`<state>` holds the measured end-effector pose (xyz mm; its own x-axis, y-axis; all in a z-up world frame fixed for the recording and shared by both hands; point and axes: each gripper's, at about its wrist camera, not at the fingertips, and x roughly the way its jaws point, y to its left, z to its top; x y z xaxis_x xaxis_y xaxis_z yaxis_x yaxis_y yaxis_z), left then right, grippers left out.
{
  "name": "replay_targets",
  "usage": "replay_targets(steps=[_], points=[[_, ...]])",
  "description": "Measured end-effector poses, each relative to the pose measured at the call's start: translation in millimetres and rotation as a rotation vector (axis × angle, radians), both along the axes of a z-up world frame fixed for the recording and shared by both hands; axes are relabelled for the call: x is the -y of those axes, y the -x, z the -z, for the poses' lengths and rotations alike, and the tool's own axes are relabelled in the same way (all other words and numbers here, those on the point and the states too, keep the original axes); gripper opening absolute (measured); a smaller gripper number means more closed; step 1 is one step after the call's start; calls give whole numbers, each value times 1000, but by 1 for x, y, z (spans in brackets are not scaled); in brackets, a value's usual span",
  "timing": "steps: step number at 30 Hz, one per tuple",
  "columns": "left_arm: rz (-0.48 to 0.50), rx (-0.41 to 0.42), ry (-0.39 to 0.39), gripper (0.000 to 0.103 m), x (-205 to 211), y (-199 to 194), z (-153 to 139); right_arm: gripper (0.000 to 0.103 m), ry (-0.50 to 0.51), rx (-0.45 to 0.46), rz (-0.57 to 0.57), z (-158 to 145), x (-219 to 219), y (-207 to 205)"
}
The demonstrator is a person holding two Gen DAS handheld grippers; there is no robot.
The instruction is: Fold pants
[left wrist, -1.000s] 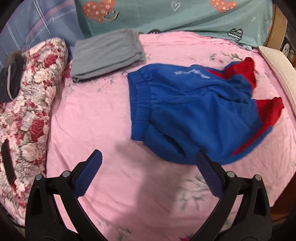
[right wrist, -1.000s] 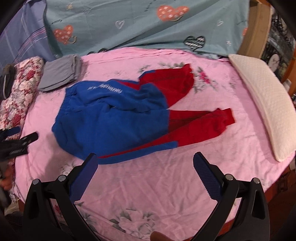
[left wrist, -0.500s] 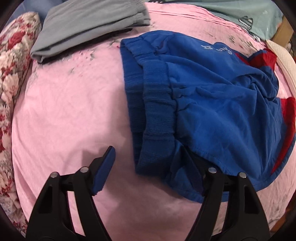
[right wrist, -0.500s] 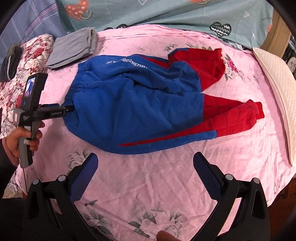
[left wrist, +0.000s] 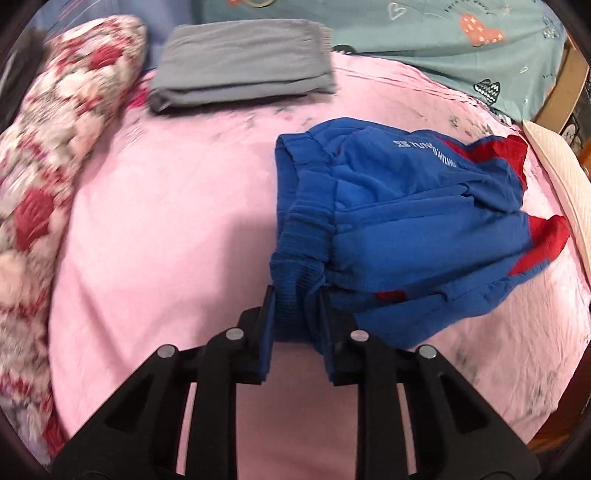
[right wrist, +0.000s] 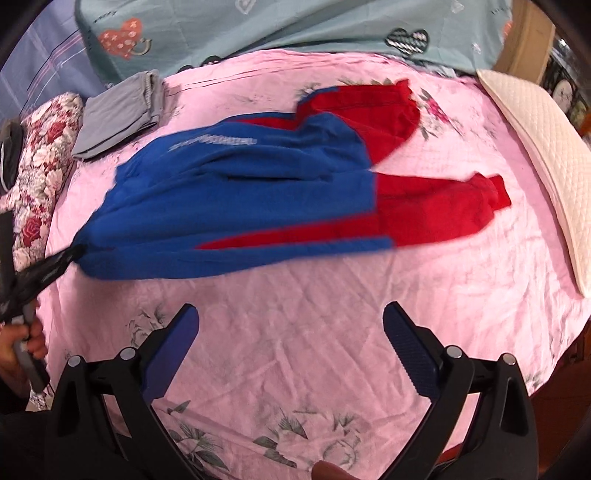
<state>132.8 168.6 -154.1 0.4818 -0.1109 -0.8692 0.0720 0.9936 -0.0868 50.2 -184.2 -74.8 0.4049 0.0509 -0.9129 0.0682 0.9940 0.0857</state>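
Observation:
Blue pants with red lower legs point(left wrist: 406, 229) lie crumpled on the pink bedsheet point(left wrist: 166, 229). My left gripper point(left wrist: 295, 295) has its jaws closing, and both pads press on the near corner of the blue ribbed waistband. In the right wrist view the pants point(right wrist: 240, 184) stretch from the left gripper point(right wrist: 55, 262) at the left edge to the red legs on the right. My right gripper point(right wrist: 290, 325) hangs open over bare sheet, below the pants' lower edge, with nothing between its fingers.
Folded grey pants point(right wrist: 118, 114) rest at the back left, beside a floral pillow point(right wrist: 40, 155). A white pillow point(right wrist: 543, 155) runs along the right edge. A teal heart-print cloth point(right wrist: 295, 26) covers the back. A person's hand point(right wrist: 22, 343) grips the left tool.
My left gripper moved in to the waistband corner and closed on it from wide open. The pants shifted and bunched at that corner. The right gripper sank slightly and stayed open.

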Motion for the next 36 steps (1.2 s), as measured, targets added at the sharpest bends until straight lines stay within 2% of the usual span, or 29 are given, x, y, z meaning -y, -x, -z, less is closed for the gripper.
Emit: replay_targets(steps=[2,4,6,8,10,13,16,19,23,24,26,27,31,34,36], points=[[-52,-2,-26,21,-15,17,-1,98,0,12,25,-2,13,6],[-127,-31,-12,21,-38,30,4,98,9,34,82,-4,36,9],[-153,-60,-3,22,-43,36,12,98,-13,46,155,-3,62,6],[-147,-68,-37,29,-38,43,15,98,-57,57,235,0,93,-3],[-171,-31,-114,49,-29,50,6,98,-81,72,299,5,118,-15],[-263,36,-187,67,-21,68,-17,98,-104,82,358,19,149,-38],[-304,63,-200,72,-15,83,-34,98,-112,41,421,46,178,-59],[-321,73,-211,72,-6,93,-45,96,-179,18,469,71,205,-71],[-318,84,-217,73,24,100,-59,65,-256,-18,465,97,218,-80],[-310,85,-217,74,30,101,-60,47,-246,8,424,96,213,-83],[-288,86,-220,74,47,98,-63,21,-255,7,377,96,207,-82],[-273,85,-222,74,56,94,-63,15,-269,16,370,92,207,-78],[-219,97,-245,78,90,82,-69,14,-293,57,353,62,226,-31],[-214,92,-231,81,104,73,-66,14,-291,-41,352,73,245,8],[-218,70,-209,81,113,64,-61,26,-296,-144,309,92,250,25]])
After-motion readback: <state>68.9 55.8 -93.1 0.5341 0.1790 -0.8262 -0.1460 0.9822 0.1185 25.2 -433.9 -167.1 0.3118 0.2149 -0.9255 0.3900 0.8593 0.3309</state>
